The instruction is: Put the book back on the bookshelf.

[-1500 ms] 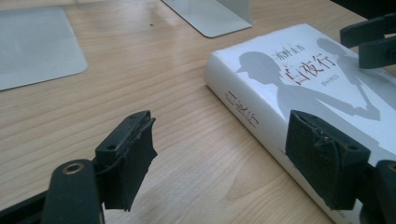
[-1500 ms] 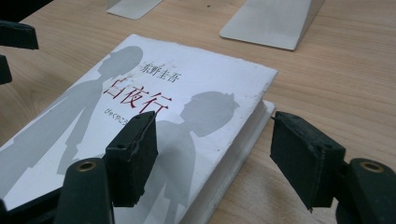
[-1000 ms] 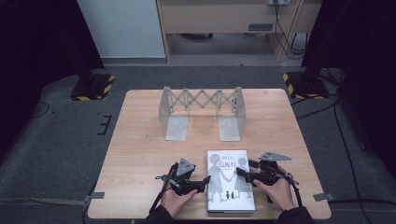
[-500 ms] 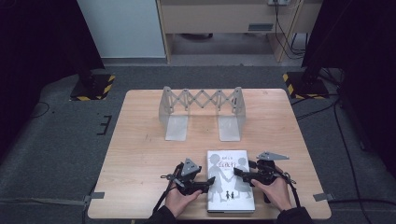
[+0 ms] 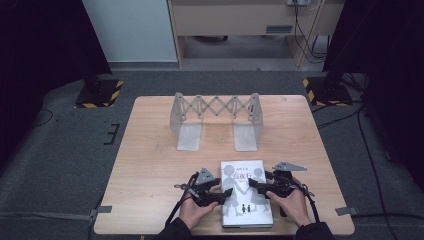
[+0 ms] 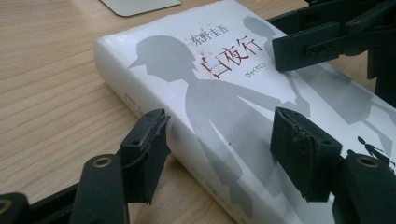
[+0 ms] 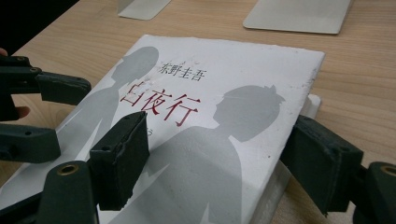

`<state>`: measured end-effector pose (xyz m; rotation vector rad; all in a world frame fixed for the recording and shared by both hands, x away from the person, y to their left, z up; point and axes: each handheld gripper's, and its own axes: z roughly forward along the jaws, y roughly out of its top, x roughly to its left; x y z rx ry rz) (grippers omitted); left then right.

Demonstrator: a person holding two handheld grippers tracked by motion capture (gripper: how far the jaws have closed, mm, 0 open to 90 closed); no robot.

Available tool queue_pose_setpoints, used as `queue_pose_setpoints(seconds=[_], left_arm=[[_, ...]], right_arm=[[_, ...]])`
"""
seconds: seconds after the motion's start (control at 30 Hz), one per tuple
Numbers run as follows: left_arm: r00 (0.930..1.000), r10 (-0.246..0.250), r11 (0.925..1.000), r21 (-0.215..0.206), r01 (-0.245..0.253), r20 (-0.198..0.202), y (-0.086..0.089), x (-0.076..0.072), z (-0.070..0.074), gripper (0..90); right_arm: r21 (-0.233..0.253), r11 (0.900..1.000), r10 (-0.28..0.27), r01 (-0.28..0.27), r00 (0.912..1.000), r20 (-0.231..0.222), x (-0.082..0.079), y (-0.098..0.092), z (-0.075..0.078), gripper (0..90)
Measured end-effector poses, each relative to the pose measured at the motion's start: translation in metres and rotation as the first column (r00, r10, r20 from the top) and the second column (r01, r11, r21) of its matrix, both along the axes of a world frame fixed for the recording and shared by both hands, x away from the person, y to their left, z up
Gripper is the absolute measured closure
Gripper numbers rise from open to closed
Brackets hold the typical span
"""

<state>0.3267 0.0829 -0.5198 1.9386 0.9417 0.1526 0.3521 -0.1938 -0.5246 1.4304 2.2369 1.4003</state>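
A white book point(image 5: 246, 199) with grey silhouettes and red title characters lies flat near the table's front edge. My left gripper point(image 5: 220, 196) is open at the book's left side. In the left gripper view point(image 6: 219, 149) one finger point(image 6: 144, 149) sits beside the spine and the other hangs over the cover of the book point(image 6: 224, 93). My right gripper point(image 5: 255, 187) is open at the book's right side. In the right gripper view point(image 7: 219, 158) its jaws straddle the right edge of the book point(image 7: 205, 107), and nothing is clamped.
A grey metal expandable book rack point(image 5: 216, 117) with two flat foot plates stands at the back middle of the wooden table point(image 5: 150, 160). Dark floor surrounds the table. Cables trail from both grippers toward the person.
Both grippers have edged inward, so their jaws now reach over the book's left and right edges. The book has not moved.
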Motion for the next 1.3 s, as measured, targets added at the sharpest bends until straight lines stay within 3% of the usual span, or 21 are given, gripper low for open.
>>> queue_pose_setpoints(seconds=[0.4,0.83,1.03,1.17,1.3], left_arm=[[0.9987,-0.016,0.9994,0.030,0.014,0.049,-0.004,0.004,0.000,31.3],[0.9968,-0.014,0.9998,0.018,0.013,0.078,-0.005,0.010,-0.003,29.7],[0.9959,-0.011,0.9998,0.017,0.009,0.090,-0.004,0.008,-0.003,30.4],[0.9954,-0.012,0.9997,0.024,0.010,0.095,-0.001,0.007,0.001,36.8],[0.9955,0.021,0.9997,0.011,-0.022,0.092,0.010,0.008,0.005,35.9]], right_arm=[[0.008,1.000,-0.020,0.020,0.9998,-0.009,0.000,0.002,0.000,24.9],[0.024,0.999,-0.046,0.046,0.9989,0.001,0.008,0.002,-0.003,27.1],[0.027,0.999,-0.023,0.023,0.9997,0.008,0.010,-0.001,-0.003,27.5],[0.022,1.000,-0.012,0.012,0.9998,0.018,0.008,-0.004,-0.002,28.7],[0.017,1.000,0.003,-0.003,0.9998,0.021,0.003,-0.008,0.002,30.4]])
